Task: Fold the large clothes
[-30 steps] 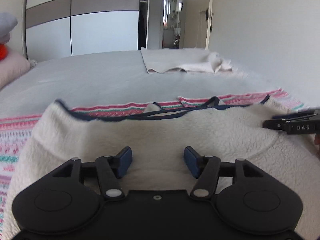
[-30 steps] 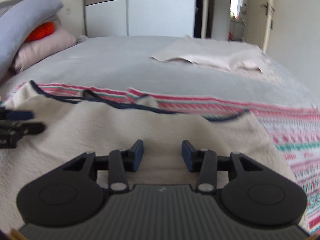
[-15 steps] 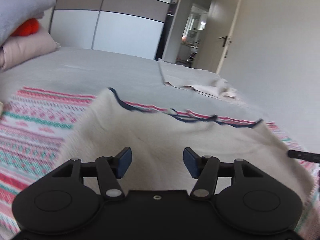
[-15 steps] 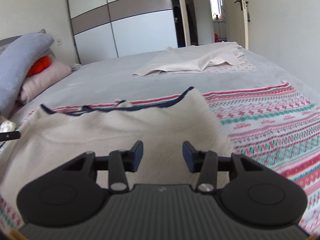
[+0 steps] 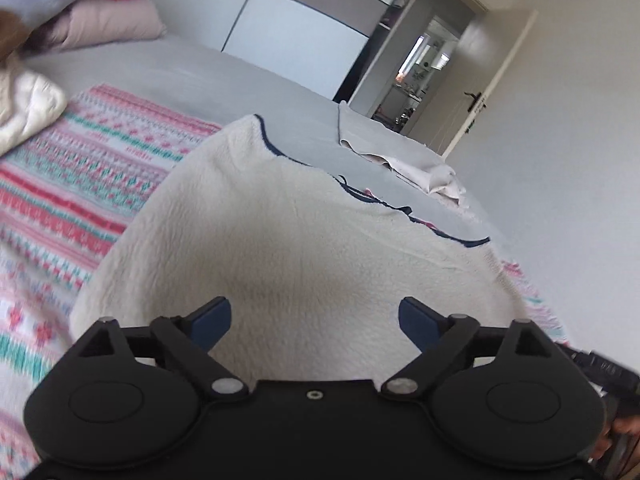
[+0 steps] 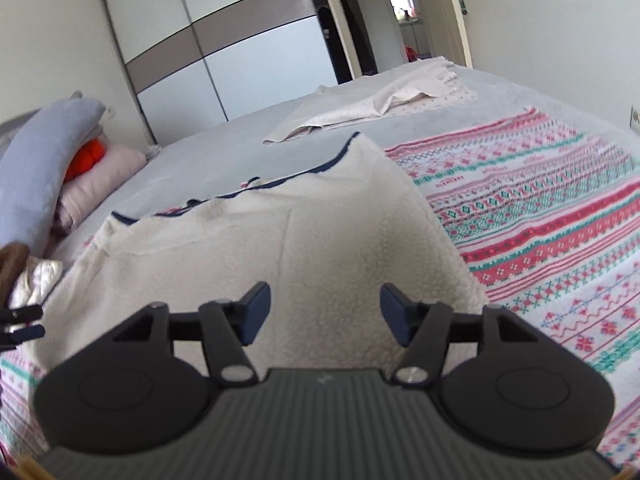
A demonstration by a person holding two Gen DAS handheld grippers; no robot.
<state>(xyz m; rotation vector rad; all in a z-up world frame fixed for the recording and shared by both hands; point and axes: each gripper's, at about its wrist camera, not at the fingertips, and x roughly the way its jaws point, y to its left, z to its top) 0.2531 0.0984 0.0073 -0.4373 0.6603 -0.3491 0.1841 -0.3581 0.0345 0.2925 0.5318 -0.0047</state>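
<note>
1. Reading labels: no legible writing.
2. Left tongs (image 5: 315, 322) have just been opening; now spread wide, empty.
3. Right tongs (image 6: 325, 312) likewise, empty.
4. Cream fleece garment (image 6: 280, 248) lies on the bed (image 6: 224, 136) beneath and ahead of both.

1. A tall sliding-door wardrobe (image 6: 224, 52) (white panels, one taupe band) fills the far wall.
2. A white door (image 5: 486, 92) stands open onto a bright room.
3. A grey-covered bed (image 6: 224, 136) carries stacked pillows (image 6: 44, 168).
</note>
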